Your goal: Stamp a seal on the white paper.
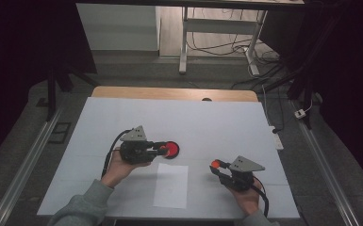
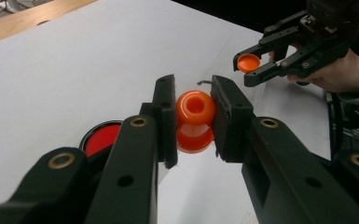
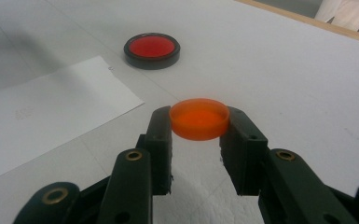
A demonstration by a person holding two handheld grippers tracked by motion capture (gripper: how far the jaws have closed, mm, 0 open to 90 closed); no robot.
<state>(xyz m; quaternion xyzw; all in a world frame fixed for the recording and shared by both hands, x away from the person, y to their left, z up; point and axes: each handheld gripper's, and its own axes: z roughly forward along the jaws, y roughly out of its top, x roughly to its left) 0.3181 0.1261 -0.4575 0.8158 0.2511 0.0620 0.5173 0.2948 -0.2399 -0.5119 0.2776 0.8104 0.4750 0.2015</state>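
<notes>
Table: A big white top. It gives both hands a flat place to work over.
Paper sheet: It lies flat near the 6 o'clock edge of the table, between the two hands. Nothing sits on it, so it may be a spot to put things down.
Left gripper: It is at about 9 o'clock from the paper's top. Its jaws are squeezed in on the orange bottle and hold it by its two sides, so the open mouth can be reached.
Right gripper: It is at about 3 o'clock from the paper. Its jaws pinch the orange cap by its rim and hold it level above the table.
Red dish: A round dish with a dark rim. It rests on the table just past the left gripper, at 12 o'clock from the paper.
Why apart: The cap and the bottle are well apart, so the cap looks off for now.
</notes>
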